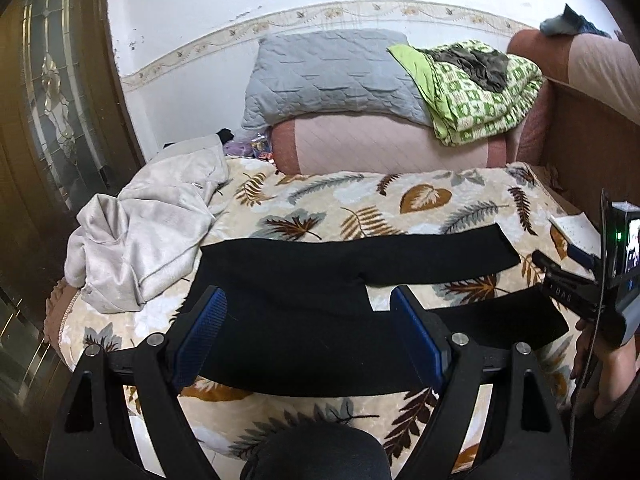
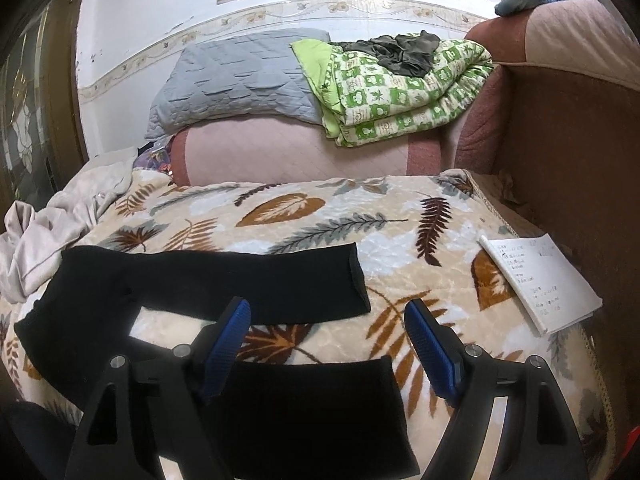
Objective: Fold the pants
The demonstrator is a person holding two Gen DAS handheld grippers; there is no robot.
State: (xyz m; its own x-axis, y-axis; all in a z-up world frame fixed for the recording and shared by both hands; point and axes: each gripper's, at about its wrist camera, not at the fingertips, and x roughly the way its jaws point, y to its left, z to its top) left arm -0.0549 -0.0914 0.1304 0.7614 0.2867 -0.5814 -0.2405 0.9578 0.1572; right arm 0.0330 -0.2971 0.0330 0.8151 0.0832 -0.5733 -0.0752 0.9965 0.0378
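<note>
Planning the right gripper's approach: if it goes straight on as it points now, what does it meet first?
Probably the near leg of the black pants, lying between the open fingers of the right gripper. Past that hem comes bare leaf-print blanket. Depth is unclear.

Open ground: we find bare leaf-print blanket (image 2: pixel 320 216) beyond the black pants (image 2: pixel 208 276) and between their two legs.
Left obstacle: crumpled grey garment (image 1: pixel 144 236), touching the pants' waist end.
Right obstacle: white notebook (image 2: pixel 540 280), well apart from the legs.
Far limit: sofa backrest (image 2: pixel 296 152) carrying grey pillow (image 2: pixel 236 80) and green quilt (image 2: pixel 400 92).
</note>
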